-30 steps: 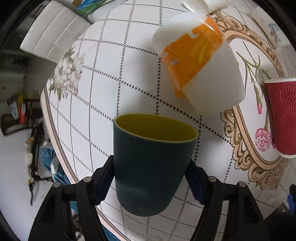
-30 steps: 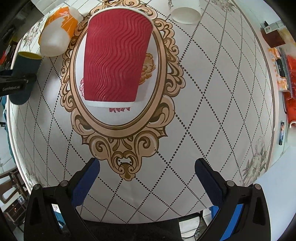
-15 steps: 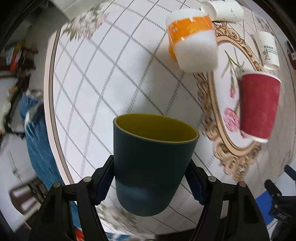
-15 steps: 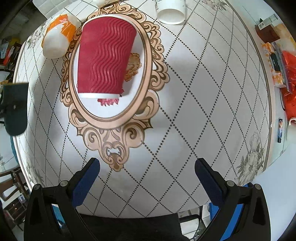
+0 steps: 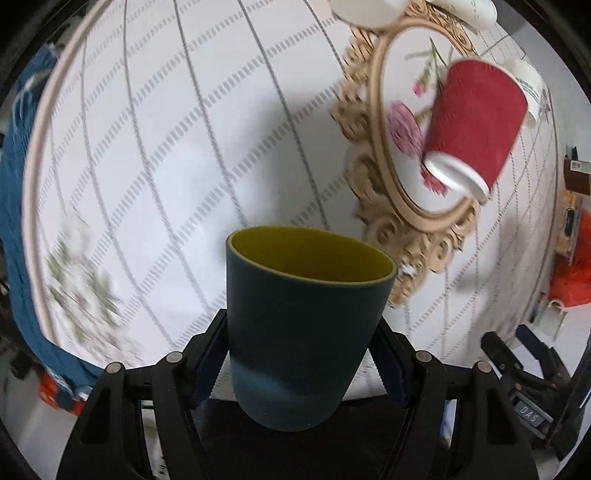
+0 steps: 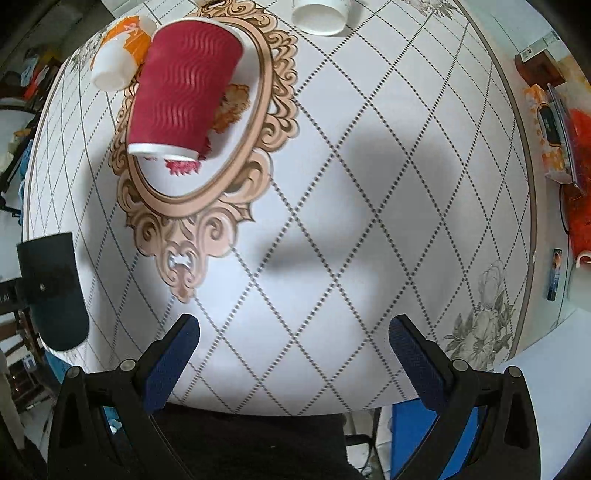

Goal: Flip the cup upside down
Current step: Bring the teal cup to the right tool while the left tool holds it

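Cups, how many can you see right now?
4: teal cup in the left gripper; red cup on the oval; orange cup behind it; white cup at the far edge. Others may be out of frame.

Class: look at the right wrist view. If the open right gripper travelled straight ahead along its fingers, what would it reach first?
Probably the bare tablecloth. The right gripper is empty, and no cup lies in its line. The red cup stands off to the left; depth is uncertain.
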`<state>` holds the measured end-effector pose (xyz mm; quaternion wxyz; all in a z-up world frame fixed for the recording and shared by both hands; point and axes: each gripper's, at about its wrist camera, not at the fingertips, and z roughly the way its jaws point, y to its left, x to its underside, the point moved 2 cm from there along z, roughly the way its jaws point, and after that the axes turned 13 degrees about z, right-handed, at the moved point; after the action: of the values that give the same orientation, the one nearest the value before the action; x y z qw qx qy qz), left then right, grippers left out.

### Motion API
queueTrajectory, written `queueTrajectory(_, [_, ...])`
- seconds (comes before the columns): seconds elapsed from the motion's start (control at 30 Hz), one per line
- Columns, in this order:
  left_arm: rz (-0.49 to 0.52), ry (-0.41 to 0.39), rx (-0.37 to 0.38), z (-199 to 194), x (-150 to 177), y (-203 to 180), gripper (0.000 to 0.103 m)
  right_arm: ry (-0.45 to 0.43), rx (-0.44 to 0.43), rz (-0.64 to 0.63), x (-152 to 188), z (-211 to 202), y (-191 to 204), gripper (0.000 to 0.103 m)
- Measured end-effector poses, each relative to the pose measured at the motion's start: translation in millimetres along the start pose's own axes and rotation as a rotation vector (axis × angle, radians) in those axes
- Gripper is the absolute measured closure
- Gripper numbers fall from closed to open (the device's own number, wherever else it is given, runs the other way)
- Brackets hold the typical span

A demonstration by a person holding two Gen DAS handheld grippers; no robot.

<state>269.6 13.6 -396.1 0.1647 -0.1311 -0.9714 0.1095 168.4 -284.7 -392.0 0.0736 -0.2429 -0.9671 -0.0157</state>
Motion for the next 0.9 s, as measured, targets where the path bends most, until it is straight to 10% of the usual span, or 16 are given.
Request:
queueTrajectory(0.3, [0.02,-0.011,0.063,31.7,12.2,-80.6,0.033,0.007,0.036,-0.006,12.6,15.7,-49.3,0.0])
queueTrajectory(0.9, [0.094,-0.001,-0.05,80.0,5.5,-147.2,0.033,0.021,0.033,0.059,20.6,33.0,-106.7,0.0])
